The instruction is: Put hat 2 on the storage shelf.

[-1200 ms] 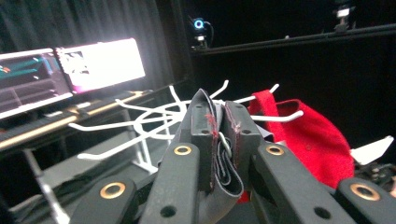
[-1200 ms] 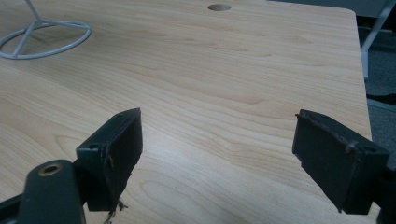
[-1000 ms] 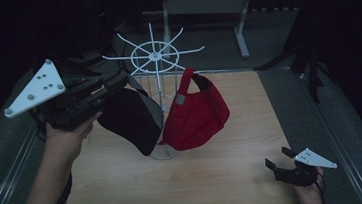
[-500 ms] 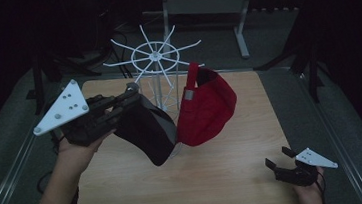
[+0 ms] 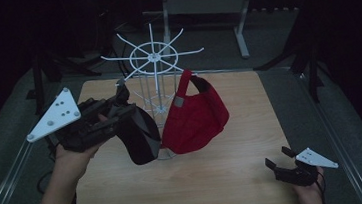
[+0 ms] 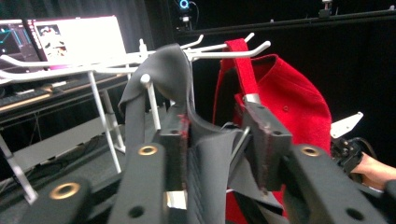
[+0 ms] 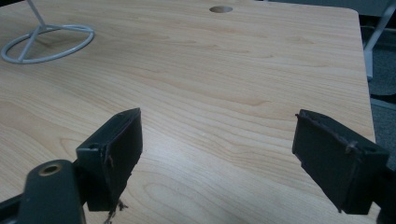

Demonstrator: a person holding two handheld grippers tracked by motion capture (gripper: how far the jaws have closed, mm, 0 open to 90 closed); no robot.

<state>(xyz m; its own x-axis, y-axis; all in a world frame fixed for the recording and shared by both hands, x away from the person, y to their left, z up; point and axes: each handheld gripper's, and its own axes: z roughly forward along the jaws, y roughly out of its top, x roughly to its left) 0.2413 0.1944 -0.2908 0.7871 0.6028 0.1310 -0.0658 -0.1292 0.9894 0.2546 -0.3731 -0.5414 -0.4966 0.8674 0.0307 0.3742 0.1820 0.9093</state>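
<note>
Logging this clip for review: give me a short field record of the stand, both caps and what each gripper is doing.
stand: white wire rack upright on the wooden table
red cap: red cap hanging from a rack arm by its strap
dark cap: dark cap draped over a rack prong, its fabric between the left jaws
left gripper: left gripper, jaws have just been opening, pads apart from the fabric
right gripper: right gripper open, nothing between the jaws, low over the table's near right corner

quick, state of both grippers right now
left gripper: fingers just opening, pads off the dark grey fabric cap that hangs between them on the white wire rack.
right gripper: open, empty.
</note>
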